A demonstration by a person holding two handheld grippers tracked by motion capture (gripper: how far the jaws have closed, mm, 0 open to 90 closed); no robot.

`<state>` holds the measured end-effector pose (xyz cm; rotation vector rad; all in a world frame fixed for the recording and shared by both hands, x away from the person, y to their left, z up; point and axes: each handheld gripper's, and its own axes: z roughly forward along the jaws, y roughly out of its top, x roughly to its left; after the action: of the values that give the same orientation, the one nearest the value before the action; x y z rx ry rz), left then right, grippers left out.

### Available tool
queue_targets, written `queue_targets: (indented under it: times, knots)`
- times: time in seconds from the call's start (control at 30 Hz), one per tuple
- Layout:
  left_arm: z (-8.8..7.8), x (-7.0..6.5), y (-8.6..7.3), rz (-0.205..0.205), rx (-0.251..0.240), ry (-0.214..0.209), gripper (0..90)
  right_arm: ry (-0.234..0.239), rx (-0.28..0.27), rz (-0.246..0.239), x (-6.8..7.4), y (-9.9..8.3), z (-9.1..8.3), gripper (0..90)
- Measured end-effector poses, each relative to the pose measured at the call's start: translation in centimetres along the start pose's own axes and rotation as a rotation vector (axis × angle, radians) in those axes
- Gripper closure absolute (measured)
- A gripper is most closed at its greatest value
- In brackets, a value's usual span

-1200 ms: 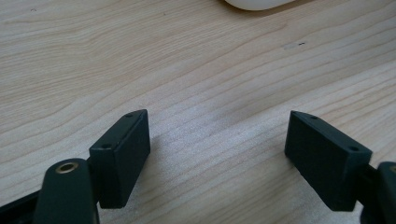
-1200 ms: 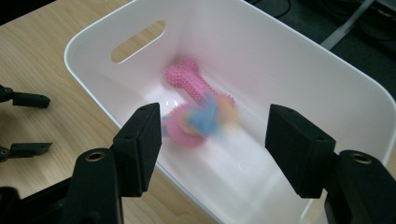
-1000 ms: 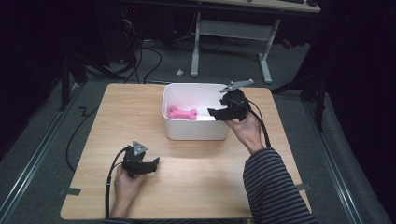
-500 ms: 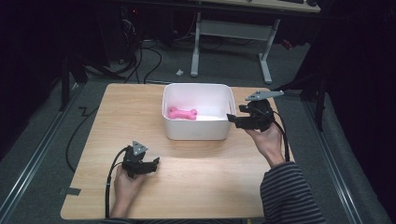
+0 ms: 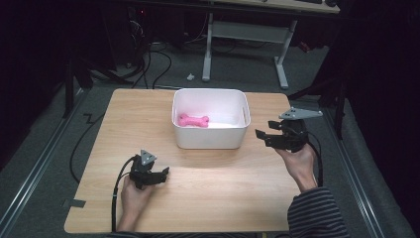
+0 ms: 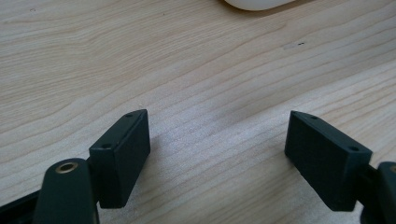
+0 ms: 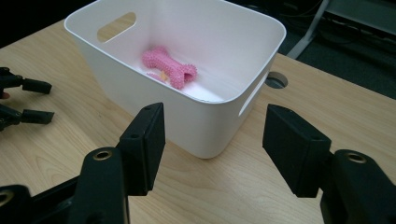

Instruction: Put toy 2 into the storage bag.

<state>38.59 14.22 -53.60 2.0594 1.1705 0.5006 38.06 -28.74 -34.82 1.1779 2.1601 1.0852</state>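
Looking down from the high view, you hold your left tongs (image 5: pixel 157 174) low near the front edge of the tabletop (image 5: pixel 223 198), toward its left side. Your left hand (image 5: pixel 132 196) wraps around them from below. Your right tongs (image 5: pixel 263 137) float near the right edge of the tabletop, just beside the white tub (image 5: pixel 210 139), and your right hand (image 5: pixel 298 163) holds them from behind. The tub sits near the back edge, about in the middle. A pink bone toy (image 5: pixel 193 120) lies inside it, on the bottom, toward the left wall.

From the left gripper view, your left tongs (image 6: pixel 217 140) are spread wide with nothing between them, right above the bare wood. A bit of the white tub (image 6: pixel 257 3) peeks in at the top.

From the right gripper view, your right tongs (image 7: pixel 212 140) are spread wide too and hold nothing. They point at a corner of the white tub (image 7: pixel 205 126) without touching it. The pink bone toy (image 7: pixel 169 69) rests on the tub's floor. Your left tongs (image 7: pixel 35 100) show far off at the left, also parted.
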Motion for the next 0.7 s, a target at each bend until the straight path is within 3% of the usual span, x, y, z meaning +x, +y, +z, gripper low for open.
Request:
queue_targets:
  times: [0.47,0.7]
  knots:
    - [0.0,0.0,0.0,0.000,0.000,0.000,22.6,-0.028,-0.014,0.041,-0.5,-3.2,-1.5,40.0]
    - [0.0,0.0,0.0,0.000,0.000,0.000,22.5,-0.053,-0.017,0.095,-1.1,-6.0,-1.5,40.7]
